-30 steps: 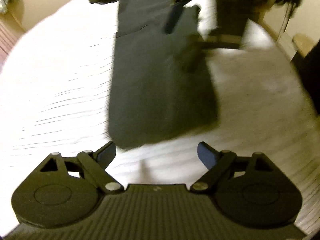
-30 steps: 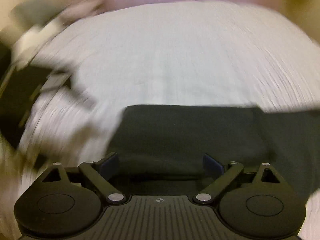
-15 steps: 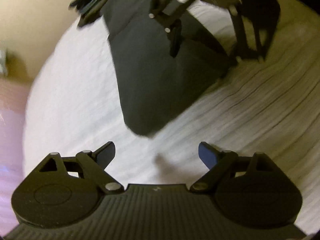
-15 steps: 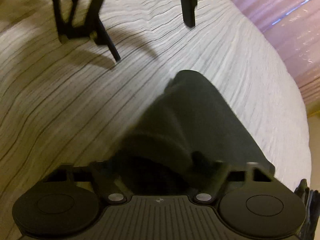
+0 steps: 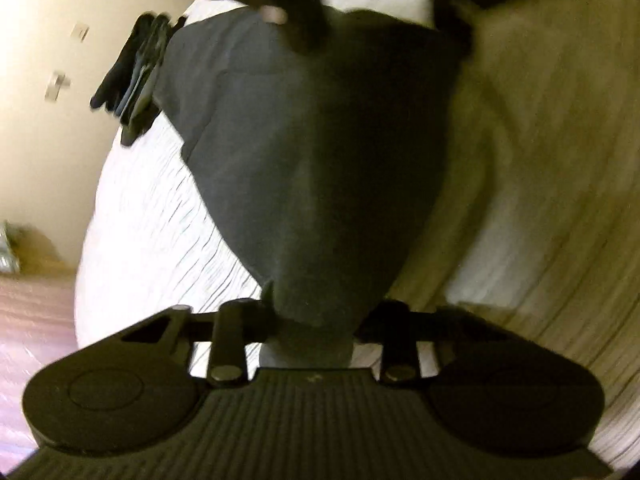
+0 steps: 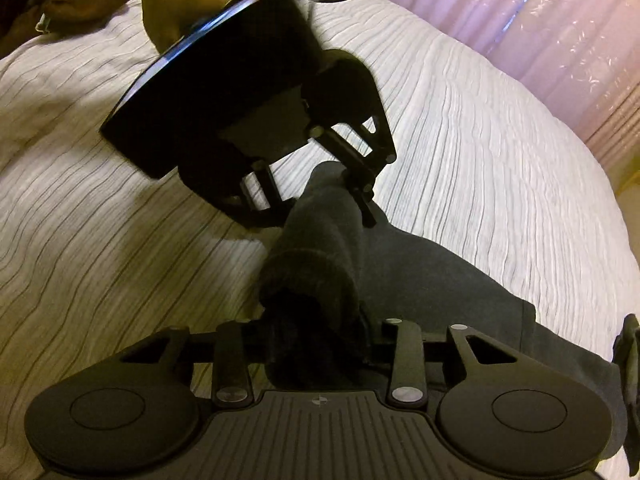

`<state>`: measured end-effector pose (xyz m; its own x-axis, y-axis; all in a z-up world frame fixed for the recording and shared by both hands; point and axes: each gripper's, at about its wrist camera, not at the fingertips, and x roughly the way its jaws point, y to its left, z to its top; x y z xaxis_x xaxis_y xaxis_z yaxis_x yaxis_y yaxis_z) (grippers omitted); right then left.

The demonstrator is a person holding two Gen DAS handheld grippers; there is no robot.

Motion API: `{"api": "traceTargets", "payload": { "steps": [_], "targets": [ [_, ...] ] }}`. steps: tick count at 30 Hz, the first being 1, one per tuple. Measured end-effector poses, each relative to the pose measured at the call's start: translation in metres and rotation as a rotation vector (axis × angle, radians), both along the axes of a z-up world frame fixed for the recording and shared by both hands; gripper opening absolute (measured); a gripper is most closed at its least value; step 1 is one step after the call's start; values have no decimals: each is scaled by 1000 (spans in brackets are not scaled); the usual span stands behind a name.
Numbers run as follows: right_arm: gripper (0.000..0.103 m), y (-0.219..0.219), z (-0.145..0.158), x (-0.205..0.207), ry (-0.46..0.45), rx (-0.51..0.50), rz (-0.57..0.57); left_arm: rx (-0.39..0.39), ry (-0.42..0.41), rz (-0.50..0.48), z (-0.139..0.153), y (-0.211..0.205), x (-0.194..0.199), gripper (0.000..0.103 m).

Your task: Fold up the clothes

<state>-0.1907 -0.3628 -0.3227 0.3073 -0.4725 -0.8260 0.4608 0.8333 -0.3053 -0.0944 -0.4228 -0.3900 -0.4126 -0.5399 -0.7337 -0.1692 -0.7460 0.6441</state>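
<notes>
Both grippers' jaws are closing on the dark garment [image 5: 320,160] — left [image 5: 316,320], right [image 6: 316,332] — pinching its bunched ends.

Dark grey garment [image 5: 320,152] bunched, partly lifted off striped bedspread [image 6: 480,128].

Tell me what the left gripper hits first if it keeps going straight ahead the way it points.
The dark garment: its corner already sits between the closing jaws of the left gripper. Straight on, more of that cloth, probably with the bedspread beneath.
</notes>
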Motion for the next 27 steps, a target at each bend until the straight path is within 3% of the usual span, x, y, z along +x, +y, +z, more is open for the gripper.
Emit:
{"api": "traceTargets", "payload": {
  "steps": [2,3,10,11,12,14,17,24,27],
  "targets": [
    [69,6,-1,0,-2,-27,-6,31,13,21,10,-4,2,23],
    [75,9,-4,1,3,-51,2,45,19,30,14,-6,3,23],
    [75,18,-37,8,125,-189,106,85,36,60,38,-5,6,22],
    [63,14,-35,6,104,-162,91,84,36,64,41,-3,7,21],
    [42,11,-33,4,83,-136,74,83,34,69,44,-1,9,21],
    [37,9,-21,4,40,-106,29,84,41,93,54,5,14,20],
    [35,20,-2,8,-20,-70,3,106,36,134,73,25,29,20],
    [34,82,39,36,-182,121,122,218,-68,224,115,94,82,21],
    [34,91,54,40,-239,171,154,233,-66,271,133,101,89,22]
  ]
}}
